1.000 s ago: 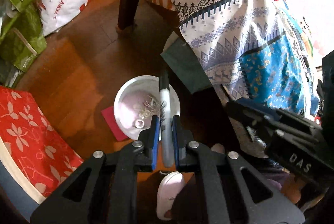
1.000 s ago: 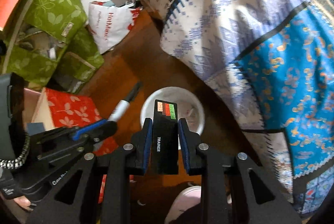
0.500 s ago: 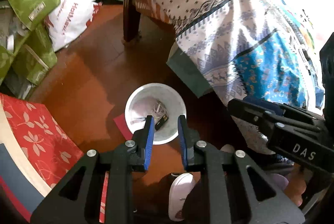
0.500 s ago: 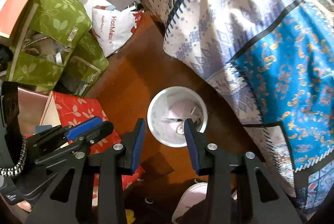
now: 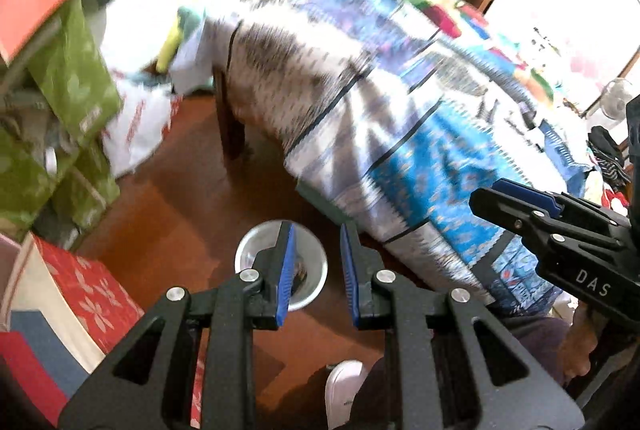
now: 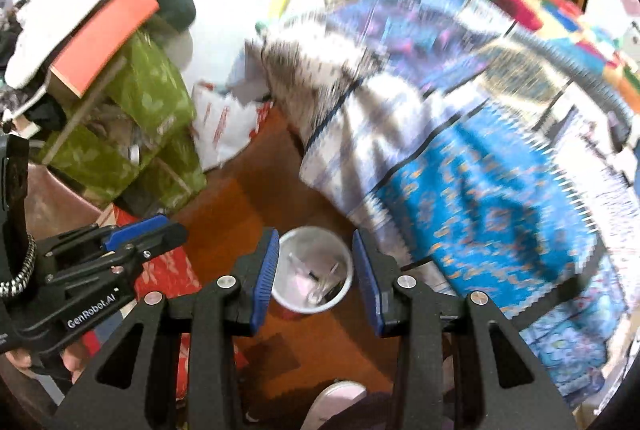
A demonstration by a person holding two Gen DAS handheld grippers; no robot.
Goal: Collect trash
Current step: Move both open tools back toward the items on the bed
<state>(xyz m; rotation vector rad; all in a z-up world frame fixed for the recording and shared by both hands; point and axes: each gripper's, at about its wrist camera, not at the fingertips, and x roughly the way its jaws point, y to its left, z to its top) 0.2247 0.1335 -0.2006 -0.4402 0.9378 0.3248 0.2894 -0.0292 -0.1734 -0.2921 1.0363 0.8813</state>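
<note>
The white bin (image 6: 313,273) is seen on the wooden floor (image 6: 236,205), at about 6 o'clock in both wrist views, just beside the hanging edge of the patterned bedspread (image 6: 460,165), which fills the 3 o'clock side. Scraps are visible lying inside it, though they are too blurred to be named. In the right wrist view the bin is framed between the blue pads of the right gripper (image 6: 314,280), whose jaws are spread with nothing between them. The left gripper (image 5: 316,276) is likewise parted and empty, the bin partly hidden behind its 9 o'clock finger. Green bags (image 6: 148,133) and a white printed bag (image 6: 228,125) are stacked toward 10 o'clock; a red floral box (image 5: 84,294) lies at 8 o'clock.

The drop appears finished, so the step in hand is judged to be the search for more trash. Both grippers are best carried clear of the bedspread, jaws kept parted, and the next item approached squarely so that it is pinched across its narrow side
</note>
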